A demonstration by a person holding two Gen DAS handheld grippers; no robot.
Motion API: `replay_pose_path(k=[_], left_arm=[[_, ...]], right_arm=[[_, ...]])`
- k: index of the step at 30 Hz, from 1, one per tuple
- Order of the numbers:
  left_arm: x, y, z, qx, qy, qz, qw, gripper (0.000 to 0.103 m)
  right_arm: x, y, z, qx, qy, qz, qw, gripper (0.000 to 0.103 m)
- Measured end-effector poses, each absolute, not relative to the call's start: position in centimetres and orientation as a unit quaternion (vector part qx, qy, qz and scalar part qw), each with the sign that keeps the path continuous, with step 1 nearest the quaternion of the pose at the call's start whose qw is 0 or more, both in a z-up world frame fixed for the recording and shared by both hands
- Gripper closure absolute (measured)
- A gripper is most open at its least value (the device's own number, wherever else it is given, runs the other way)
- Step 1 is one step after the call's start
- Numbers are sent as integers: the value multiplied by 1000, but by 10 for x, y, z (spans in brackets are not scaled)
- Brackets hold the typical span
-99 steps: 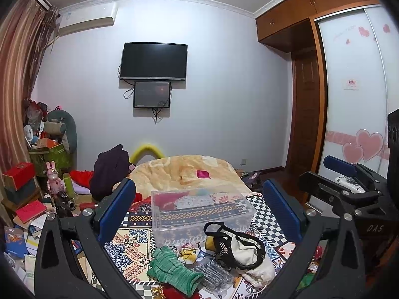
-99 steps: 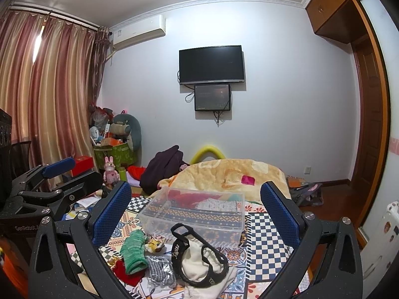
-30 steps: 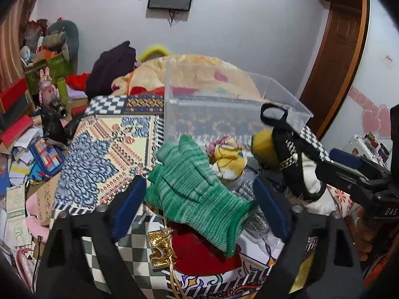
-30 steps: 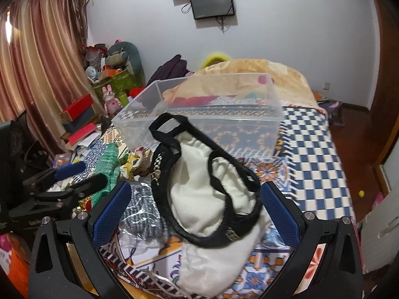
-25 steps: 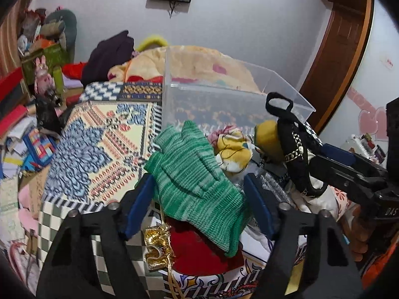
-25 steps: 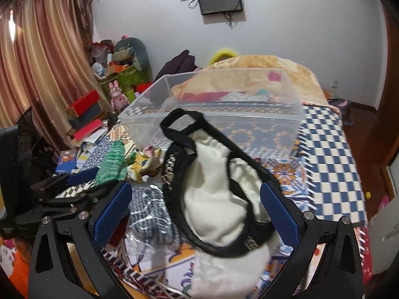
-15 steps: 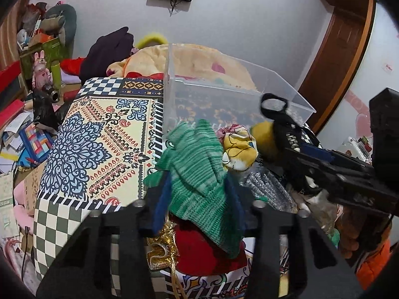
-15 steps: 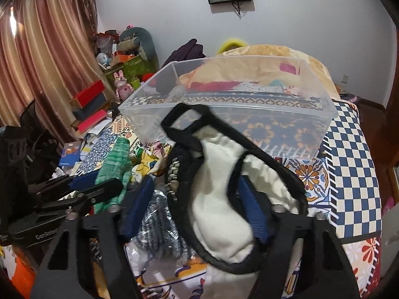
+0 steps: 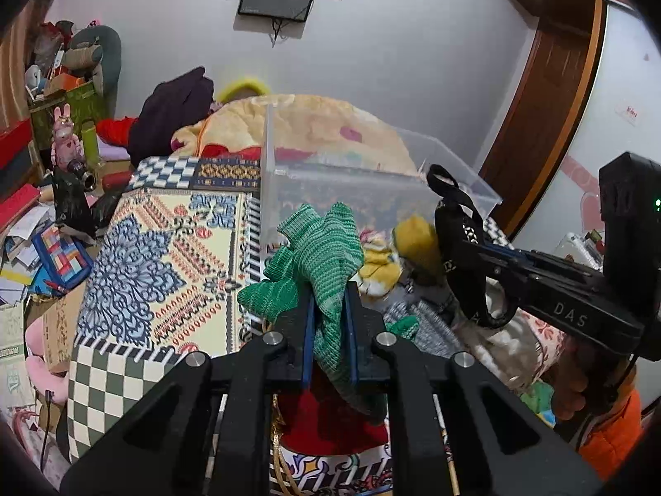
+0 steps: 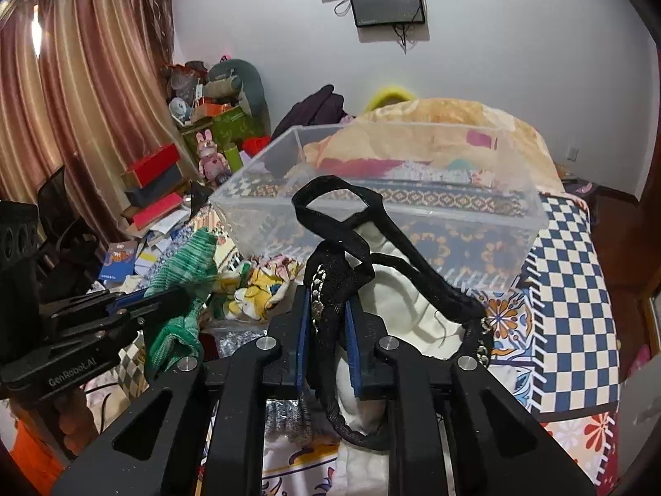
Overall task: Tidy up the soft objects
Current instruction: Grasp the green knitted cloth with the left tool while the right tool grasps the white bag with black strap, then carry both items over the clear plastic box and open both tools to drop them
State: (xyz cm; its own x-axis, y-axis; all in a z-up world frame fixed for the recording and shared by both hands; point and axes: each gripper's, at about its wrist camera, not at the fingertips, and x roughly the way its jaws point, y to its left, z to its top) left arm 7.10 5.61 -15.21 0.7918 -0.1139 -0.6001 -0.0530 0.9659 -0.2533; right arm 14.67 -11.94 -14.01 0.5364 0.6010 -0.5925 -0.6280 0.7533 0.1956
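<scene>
My left gripper (image 9: 328, 310) is shut on a green knitted cloth (image 9: 322, 248), which bunches above the jaws; it also shows in the right wrist view (image 10: 181, 264). My right gripper (image 10: 326, 314) is shut on the black strap of a cream bag with black trim (image 10: 396, 289), seen in the left wrist view too (image 9: 458, 223). A clear plastic bin (image 10: 413, 190) stands just behind both on the patterned bed cover. A yellow plush toy (image 9: 380, 264), a red cloth (image 9: 330, 425) and a grey striped cloth (image 10: 285, 413) lie between the grippers.
A beige quilt (image 9: 314, 124) and dark clothing (image 9: 173, 107) lie behind the bin. Boxes, books and toys clutter the floor at the left (image 9: 37, 223). A wooden door (image 9: 533, 124) stands at the right.
Both grippers moved down and forward to the pile, then shut: the left on the green cloth, the right on the bag strap. The green cloth is now bunched and raised.
</scene>
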Motion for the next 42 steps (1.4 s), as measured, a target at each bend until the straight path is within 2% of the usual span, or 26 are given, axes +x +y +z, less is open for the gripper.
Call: replay_pose_path(k=[23, 32, 42], left_arm=[[95, 45, -55, -76, 197, -11, 977, 91], [133, 42, -46, -61, 198, -4, 978, 91], [192, 47, -68, -70, 253, -20, 965, 91]], right_arm=[[151, -160, -67, 23, 215, 326, 920, 90], [180, -145, -48, 4, 192, 317, 929, 90], [211, -115, -68, -49, 222, 310, 923, 90]])
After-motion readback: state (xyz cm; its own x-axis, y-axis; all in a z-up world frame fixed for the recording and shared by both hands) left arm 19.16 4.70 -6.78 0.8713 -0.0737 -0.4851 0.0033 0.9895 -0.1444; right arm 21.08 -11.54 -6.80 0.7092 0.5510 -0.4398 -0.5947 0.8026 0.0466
